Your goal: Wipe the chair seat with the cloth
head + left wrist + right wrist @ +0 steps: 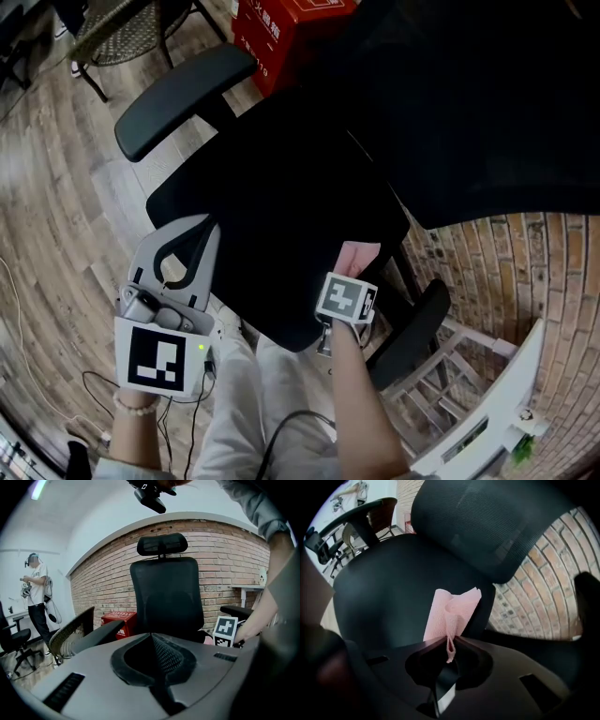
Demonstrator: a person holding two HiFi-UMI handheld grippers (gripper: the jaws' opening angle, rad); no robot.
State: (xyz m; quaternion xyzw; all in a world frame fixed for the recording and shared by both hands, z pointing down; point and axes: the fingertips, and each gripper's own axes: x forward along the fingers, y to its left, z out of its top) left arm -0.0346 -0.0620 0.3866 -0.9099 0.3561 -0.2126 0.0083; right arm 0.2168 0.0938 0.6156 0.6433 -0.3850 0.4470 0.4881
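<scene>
1. Right gripper view: shows right claw (451, 638) pinched together on a fold of pink cloth (451, 611), most of it standing crumpled past the tips.
2. Puts cloth low over black chair seat (389, 588), with mesh backrest (487, 522) rising behind; cannot tell contact with the seat from here.
3. Head view: places right claw (350, 275) and cloth (359, 254) at the seat (272, 225) edge, just beside the right-hand armrest (412, 328).
4. Left gripper view: shows left claw (152, 638) closed tip to tip, nothing between, aimed at the backrest (164, 597) and headrest (161, 543).
5. Head view: finds left claw (194, 232) just beside the seat's opposite edge, held by a hand wearing a bead bracelet (134, 407).
6. Further out: other armrest (183, 98), red box (291, 28) on wood floor (66, 206), brick wall (225, 564), and a person (35, 588) standing well apart at far left in left gripper view.
</scene>
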